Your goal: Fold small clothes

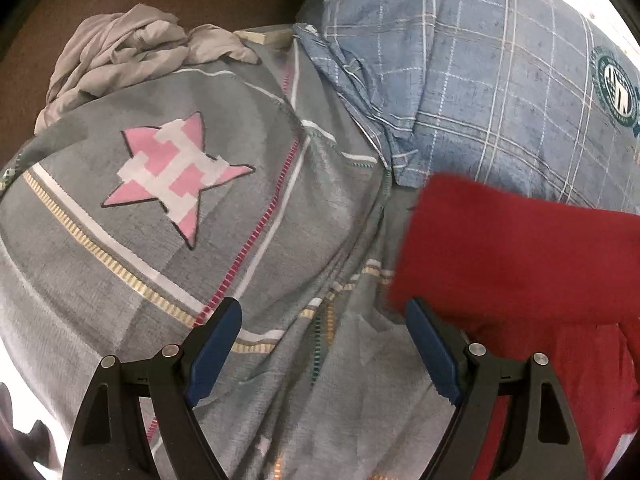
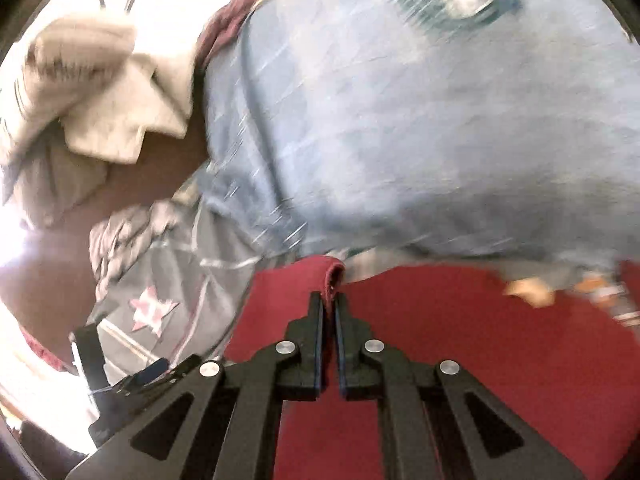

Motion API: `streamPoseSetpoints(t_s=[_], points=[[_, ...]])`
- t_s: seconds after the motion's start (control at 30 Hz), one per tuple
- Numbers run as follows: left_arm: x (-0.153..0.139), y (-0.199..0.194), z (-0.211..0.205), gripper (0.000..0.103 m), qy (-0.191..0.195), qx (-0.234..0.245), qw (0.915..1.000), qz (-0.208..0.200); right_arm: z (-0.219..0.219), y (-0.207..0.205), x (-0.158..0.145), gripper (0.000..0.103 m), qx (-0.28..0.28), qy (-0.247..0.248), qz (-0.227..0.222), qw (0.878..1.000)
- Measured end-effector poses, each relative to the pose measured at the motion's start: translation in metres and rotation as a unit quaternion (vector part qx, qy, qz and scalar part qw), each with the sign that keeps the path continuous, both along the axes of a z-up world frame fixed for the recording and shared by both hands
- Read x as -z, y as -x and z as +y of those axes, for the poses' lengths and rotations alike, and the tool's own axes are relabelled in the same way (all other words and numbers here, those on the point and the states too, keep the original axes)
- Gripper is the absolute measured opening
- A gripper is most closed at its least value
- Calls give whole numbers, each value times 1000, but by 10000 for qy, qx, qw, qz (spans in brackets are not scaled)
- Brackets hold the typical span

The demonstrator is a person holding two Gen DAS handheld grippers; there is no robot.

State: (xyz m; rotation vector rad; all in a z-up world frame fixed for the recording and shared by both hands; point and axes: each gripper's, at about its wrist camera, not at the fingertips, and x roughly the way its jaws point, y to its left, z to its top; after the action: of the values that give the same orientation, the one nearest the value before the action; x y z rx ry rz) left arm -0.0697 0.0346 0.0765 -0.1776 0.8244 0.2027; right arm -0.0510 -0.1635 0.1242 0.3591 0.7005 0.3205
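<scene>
A red garment (image 1: 516, 256) lies at the right of the left wrist view, its upper part blurred and folded over. In the right wrist view it (image 2: 460, 332) fills the lower half. My right gripper (image 2: 329, 300) is shut on a folded edge of the red garment, which sticks up between the fingers. My left gripper (image 1: 324, 324) is open and empty, hovering over the grey bedsheet (image 1: 120, 260), with its right finger (image 1: 432, 352) at the red garment's left edge. The left gripper also shows at the lower left of the right wrist view (image 2: 148, 376).
The grey sheet bears a pink star (image 1: 176, 172). A blue plaid pillow (image 1: 480, 80) with a round badge lies behind the red garment. A crumpled beige cloth (image 1: 120, 52) sits at the far left; more pale clothes (image 2: 100, 92) lie beside the pillow.
</scene>
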Motion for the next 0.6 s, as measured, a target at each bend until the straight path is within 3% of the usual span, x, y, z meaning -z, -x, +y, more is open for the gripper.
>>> streamPoseSetpoints(t_s=[0.13, 0.27, 0.6], points=[[3, -3, -16, 84, -63, 178, 9998, 48, -66, 25, -2, 5, 706, 460, 120, 9964], [3, -6, -36, 84, -170, 426, 9989, -45, -112, 31, 32, 5, 1238, 552, 614, 9889], [-5, -15, -74, 84, -224, 1122, 9934, -25, -158, 42, 88, 5, 1710, 769, 1222, 9746]])
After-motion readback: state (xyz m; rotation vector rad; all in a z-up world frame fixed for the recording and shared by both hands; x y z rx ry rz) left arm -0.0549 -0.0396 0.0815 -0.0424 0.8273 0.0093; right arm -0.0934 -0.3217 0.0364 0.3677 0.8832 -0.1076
